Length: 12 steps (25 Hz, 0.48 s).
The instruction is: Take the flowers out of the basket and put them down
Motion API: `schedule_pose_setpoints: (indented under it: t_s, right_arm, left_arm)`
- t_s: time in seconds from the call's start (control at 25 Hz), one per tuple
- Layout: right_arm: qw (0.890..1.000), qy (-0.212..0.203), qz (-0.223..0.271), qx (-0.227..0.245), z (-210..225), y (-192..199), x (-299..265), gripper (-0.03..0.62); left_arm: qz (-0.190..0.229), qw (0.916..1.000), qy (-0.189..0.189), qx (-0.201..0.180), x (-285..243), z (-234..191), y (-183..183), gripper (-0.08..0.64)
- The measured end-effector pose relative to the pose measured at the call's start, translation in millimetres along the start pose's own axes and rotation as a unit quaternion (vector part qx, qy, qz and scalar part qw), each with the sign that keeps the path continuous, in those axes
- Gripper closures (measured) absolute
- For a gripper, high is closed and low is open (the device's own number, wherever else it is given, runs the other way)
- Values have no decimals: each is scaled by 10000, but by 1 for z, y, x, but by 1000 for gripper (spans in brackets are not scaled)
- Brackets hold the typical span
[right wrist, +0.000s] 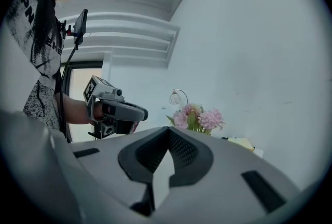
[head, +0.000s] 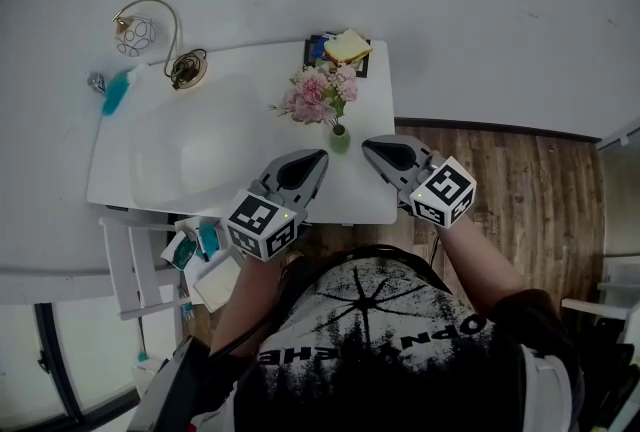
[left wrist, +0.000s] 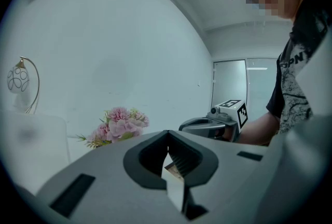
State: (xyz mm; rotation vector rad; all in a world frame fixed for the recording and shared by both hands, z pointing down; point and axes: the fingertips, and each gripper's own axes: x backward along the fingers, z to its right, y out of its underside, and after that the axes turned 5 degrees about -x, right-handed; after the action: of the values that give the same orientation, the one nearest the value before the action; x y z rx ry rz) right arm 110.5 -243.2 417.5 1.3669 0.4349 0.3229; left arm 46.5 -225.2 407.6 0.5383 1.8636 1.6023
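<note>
Both the grey left gripper (head: pixel 318 158) and right gripper (head: pixel 370 148) are hovering empty, jaws together; pink flowers (head: pixel 318 95) are standing in a green vase (head: pixel 340 139) on the white table (head: pixel 200 155), no basket showing.

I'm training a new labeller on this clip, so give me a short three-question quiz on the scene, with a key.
1. True or false: the right hand-held gripper holds the pink flowers.
2. What do the flowers stand in? A) a green vase B) a wicker basket C) a glass jar
3. Fill in: in the head view, the lamp stands to the ____ of the flowers.
Key: 1 false, its jaws are shut on nothing; 2 A; 3 left.
</note>
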Motion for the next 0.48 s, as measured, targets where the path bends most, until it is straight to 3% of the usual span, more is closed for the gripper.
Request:
schedule_pose_setpoints:
  t_s: [0.48]
  right_arm:
    - [10000, -59, -34, -19, -5, -1, -5, 575]
  left_arm:
    - [-40, 10000, -81, 12, 3, -2, 4, 545]
